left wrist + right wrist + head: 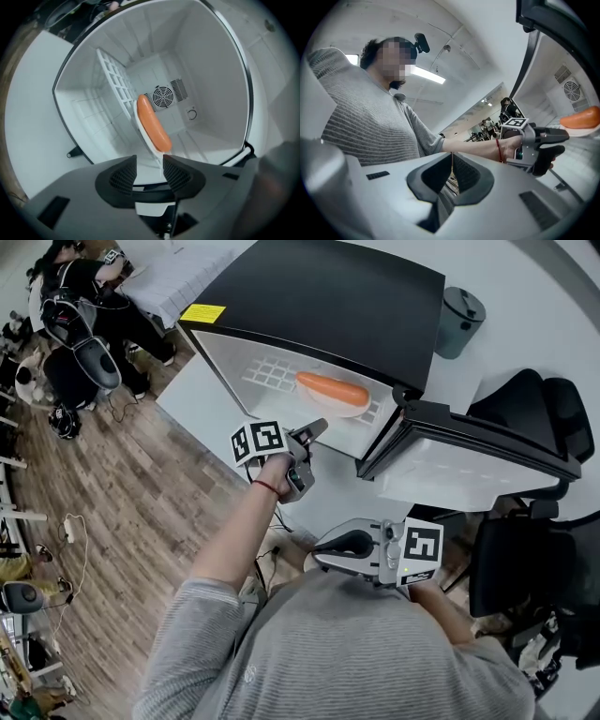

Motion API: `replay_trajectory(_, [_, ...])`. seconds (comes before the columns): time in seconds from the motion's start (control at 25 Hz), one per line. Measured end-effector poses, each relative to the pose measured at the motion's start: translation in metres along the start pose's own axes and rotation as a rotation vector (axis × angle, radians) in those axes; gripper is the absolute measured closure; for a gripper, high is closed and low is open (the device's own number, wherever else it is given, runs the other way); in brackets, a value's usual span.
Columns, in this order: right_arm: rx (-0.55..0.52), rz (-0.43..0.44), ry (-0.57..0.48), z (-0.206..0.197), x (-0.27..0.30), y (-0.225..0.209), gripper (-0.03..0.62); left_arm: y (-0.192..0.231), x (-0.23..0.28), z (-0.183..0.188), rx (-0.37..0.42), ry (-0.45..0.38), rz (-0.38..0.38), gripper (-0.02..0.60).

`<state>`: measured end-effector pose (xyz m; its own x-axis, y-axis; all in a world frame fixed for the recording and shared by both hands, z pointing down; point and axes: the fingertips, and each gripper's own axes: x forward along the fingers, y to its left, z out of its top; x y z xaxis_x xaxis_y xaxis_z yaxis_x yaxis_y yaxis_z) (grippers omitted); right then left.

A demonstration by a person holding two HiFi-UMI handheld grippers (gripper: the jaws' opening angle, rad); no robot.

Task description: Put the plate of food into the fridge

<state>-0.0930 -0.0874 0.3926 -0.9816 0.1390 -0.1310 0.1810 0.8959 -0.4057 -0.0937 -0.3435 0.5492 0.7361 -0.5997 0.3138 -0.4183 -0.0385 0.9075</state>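
A white plate point(142, 132) carrying one long orange piece of food point(153, 123) lies inside the open fridge point(319, 296), on the white wire shelf point(115, 84), with its near edge towards the opening. In the left gripper view the plate's near rim reaches into the gap between the jaws of the left gripper point(150, 171). Those jaws stand wide apart, released: the rim lies close beside the right-hand jaw and is not clamped. A round fan grille point(163, 97) shows on the fridge's back wall behind the plate. The fridge door point(469, 451) hangs open to the right. The right gripper point(452, 171) is held low, close to the person's grey striped top, well apart from the fridge, its jaws clenched together on nothing. The fridge stands on a white table point(202, 399), with a black office chair point(534, 418) beside the door.
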Motion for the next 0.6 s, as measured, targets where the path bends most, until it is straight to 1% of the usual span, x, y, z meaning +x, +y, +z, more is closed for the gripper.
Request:
replay_trajectory(0.16, [0.0,0.01,0.002,-0.001,0.004,0.002,0.579,-0.004,-0.007,-0.006,0.266,0.051,0.095,0.419])
replay_trajectory(0.28, [0.0,0.013,0.003,-0.002,0.005,0.004,0.579,-0.007,-0.012,-0.007,0.482,0.079,0.178,0.428])
replay_trajectory(0.32, [0.0,0.013,0.003,-0.002,0.006,0.004,0.579,-0.007,-0.014,-0.007,0.561,0.087,0.212,0.476])
replay_trajectory(0.36, [0.001,0.013,0.003,-0.002,0.006,0.004,0.579,-0.007,-0.016,-0.007,0.639,0.095,0.244,0.571])
replay_trajectory(0.4, [0.001,0.012,0.001,-0.002,0.005,0.004,0.579,-0.008,-0.017,-0.007,0.708,0.104,0.264,0.571])
replay_trajectory(0.44, [0.001,0.012,0.0,-0.002,0.005,0.005,0.579,-0.011,-0.017,-0.008,0.761,0.112,0.273,0.572])
replay_trajectory(0.48, [0.001,0.012,0.0,-0.002,0.005,0.005,0.579,-0.014,-0.017,-0.009,0.793,0.117,0.272,0.571])
replay_trajectory(0.6, [-0.002,0.012,-0.001,-0.001,0.005,0.006,0.579,-0.022,-0.016,-0.01,0.845,0.106,0.256,0.572])
